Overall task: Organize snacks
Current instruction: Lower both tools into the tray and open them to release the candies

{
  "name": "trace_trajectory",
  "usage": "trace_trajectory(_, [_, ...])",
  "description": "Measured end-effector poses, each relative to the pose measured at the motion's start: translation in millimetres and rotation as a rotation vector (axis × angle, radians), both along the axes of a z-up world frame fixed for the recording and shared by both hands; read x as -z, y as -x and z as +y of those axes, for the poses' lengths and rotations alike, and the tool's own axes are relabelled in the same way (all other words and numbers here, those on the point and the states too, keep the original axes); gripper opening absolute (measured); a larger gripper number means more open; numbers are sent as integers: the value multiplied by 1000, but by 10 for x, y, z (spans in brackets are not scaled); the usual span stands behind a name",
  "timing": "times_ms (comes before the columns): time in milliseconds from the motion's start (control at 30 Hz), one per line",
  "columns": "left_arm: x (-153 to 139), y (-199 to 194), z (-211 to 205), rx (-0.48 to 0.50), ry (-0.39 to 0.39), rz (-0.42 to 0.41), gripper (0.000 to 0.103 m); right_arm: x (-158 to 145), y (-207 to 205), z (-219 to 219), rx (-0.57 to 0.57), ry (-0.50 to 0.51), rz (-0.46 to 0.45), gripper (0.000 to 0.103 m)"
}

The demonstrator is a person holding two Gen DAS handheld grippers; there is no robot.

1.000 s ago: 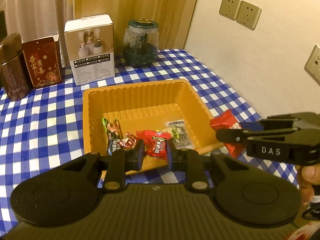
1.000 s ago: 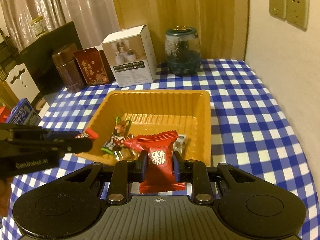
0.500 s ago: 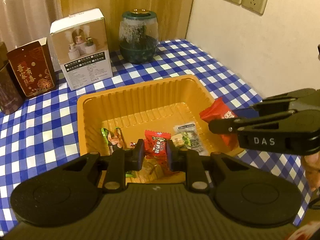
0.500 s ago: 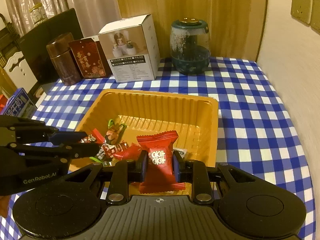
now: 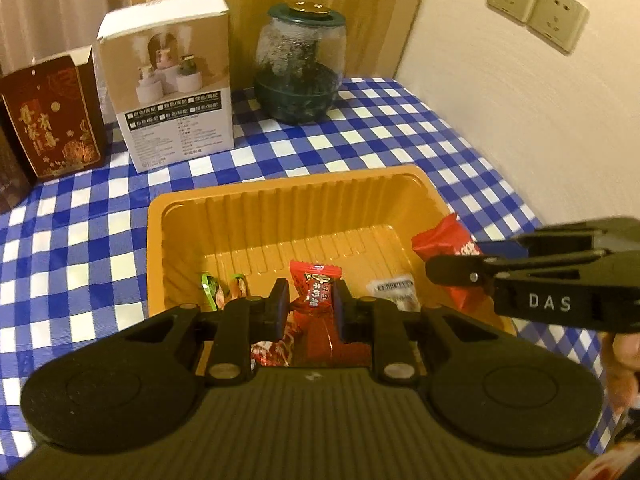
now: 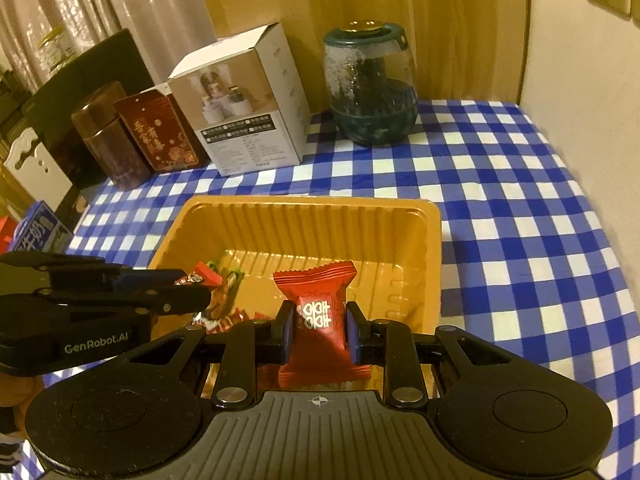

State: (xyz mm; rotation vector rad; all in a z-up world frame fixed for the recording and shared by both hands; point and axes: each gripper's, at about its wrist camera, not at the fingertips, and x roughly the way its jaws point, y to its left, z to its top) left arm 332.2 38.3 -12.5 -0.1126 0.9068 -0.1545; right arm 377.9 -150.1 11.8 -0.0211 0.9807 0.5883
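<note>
A red candy (image 5: 316, 284) is pinched in the left tool (image 5: 308, 304), a red packet (image 6: 318, 316) in the right tool (image 6: 320, 330); both are held over the orange tray (image 6: 434, 248) on the table (image 6: 520, 216), likely for dropping among snacks already inside.

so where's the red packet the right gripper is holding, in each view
Left wrist view: the red packet sits at the right edge, over the orange tray's right rim, pinched by the right gripper.
Right wrist view: bottom centre, upright between the gripper's fingers.
Shared landmark: the green-lidded glass jar behind the tray.
</note>
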Motion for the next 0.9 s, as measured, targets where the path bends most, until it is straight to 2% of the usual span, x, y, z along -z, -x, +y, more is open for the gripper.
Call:
trace_trajectory(200, [105,-196,100,-31,44,20,20,118,-218,18,34,-29,44,27])
trace_trajectory(800, [346,-428,73,-61,25,44,21,353,-427,139,45,-10,61,27])
trace_trajectory(900, [341,-438,82,-73,31,37,25,358,-428,151,43,-7,63,27])
